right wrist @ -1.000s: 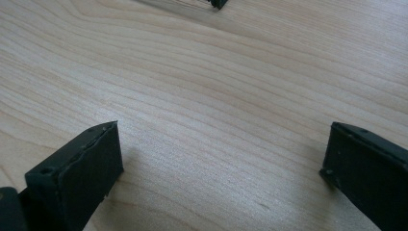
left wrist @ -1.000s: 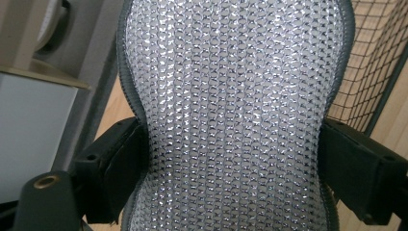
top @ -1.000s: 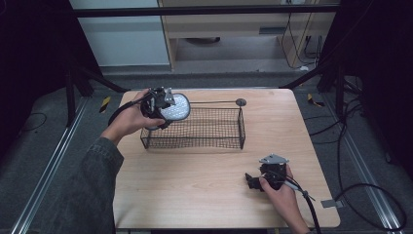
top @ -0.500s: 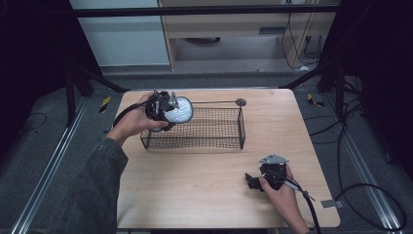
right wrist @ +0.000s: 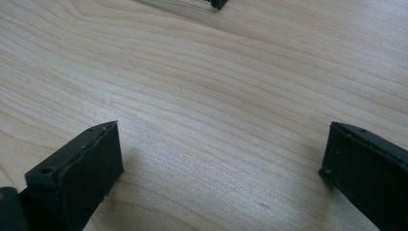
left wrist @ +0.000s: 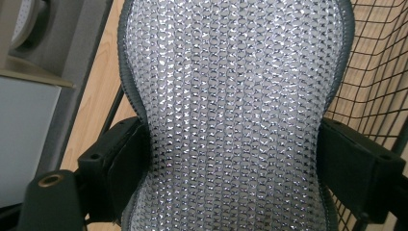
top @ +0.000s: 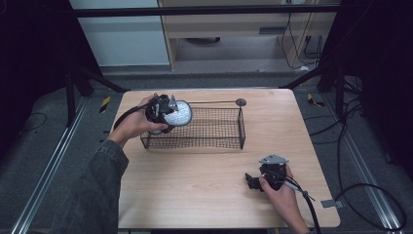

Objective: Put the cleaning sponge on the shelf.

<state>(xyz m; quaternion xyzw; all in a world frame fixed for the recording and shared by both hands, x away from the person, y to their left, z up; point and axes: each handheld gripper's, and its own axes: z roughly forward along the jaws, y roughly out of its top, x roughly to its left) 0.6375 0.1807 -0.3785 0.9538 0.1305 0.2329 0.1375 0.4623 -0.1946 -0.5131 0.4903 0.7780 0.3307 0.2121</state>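
Observation:
My left gripper (top: 168, 113) is shut on a silvery mesh pad (top: 178, 113) with a dark rim and holds it over the left end of the black wire basket (top: 214, 139). In the left gripper view the mesh pad (left wrist: 235, 110) is pinched at its narrow waist between the two black jaws, with the wire basket (left wrist: 375, 82) to the right behind it. My right gripper (top: 252, 181) rests low on the wooden table (top: 195, 195) at the front right. Its jaws stand wide apart in the right gripper view, with only bare table (right wrist: 216, 101) between them.
A thin rod with a round dark knob (top: 240, 102) runs along the basket's far edge. Black frame posts and cables surround the table. The right gripper's cable (top: 311, 214) trails off the front right edge.
My left gripper has carried the mesh pad slightly right, further over the basket's left end. The right gripper has stayed where it was.

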